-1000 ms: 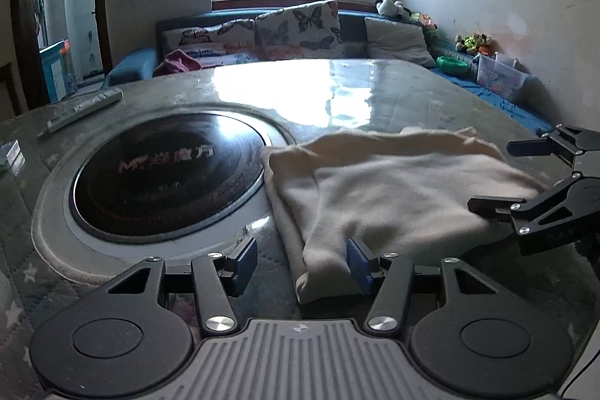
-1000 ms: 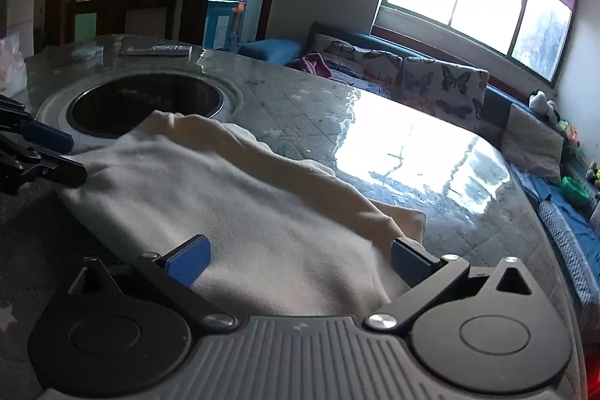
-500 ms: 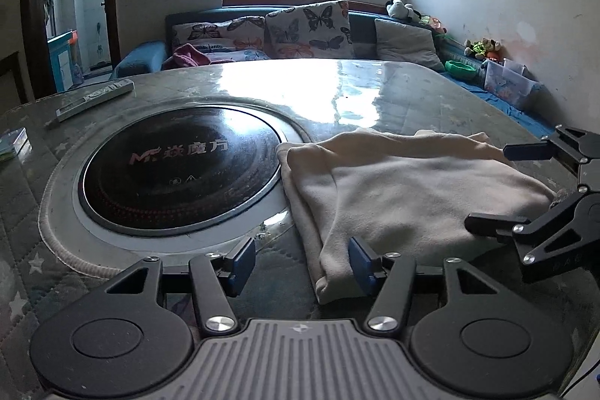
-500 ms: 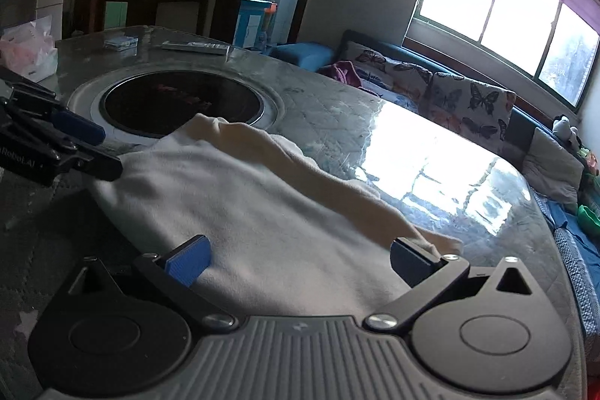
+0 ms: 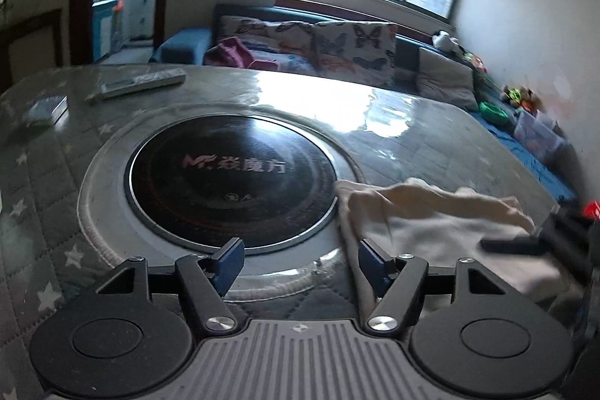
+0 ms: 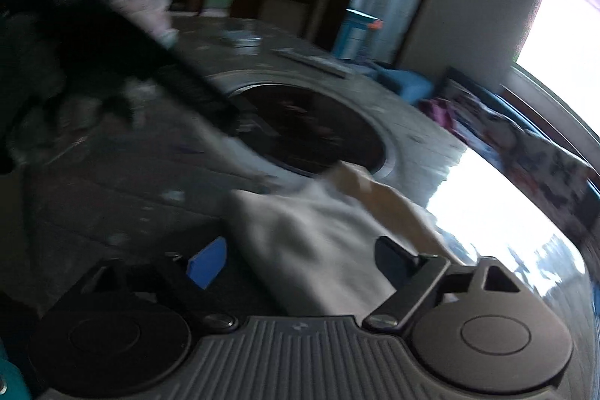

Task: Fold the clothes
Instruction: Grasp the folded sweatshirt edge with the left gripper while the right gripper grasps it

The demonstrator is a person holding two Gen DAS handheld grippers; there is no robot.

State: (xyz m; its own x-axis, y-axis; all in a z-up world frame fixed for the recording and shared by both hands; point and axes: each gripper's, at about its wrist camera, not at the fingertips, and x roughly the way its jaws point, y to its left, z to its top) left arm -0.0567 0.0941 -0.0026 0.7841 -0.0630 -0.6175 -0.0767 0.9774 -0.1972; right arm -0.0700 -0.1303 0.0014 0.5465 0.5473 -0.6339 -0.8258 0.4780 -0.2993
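1. Living room, daylight from a wide window; butterfly-print sofa cushions [image 5: 337, 47] behind a grey quilted table [image 5: 45, 197] under a glossy clear cover.
2. Round black induction hob [image 5: 230, 175] set into the table centre. A grey remote control [image 5: 140, 83] lies at the far edge, well apart from the work.
3. Cream fleece garment [image 5: 442, 223], already in a compact fold, lies on the table just right of the hob, its left edge touching the hob's pale surround.
4. Left gripper [image 5: 296, 267]: jaws spread, holding nothing; its right pad sits against the garment's near-left edge, probably placed to catch that hem.
5. Right gripper [image 6: 300, 259]: jaws wide, cloth lying between them but not pinched. View heavily blurred.
6. Judgement: folding looks well along; the next grasp needs both jaws closing on one layer stack, or the fold may slip open.
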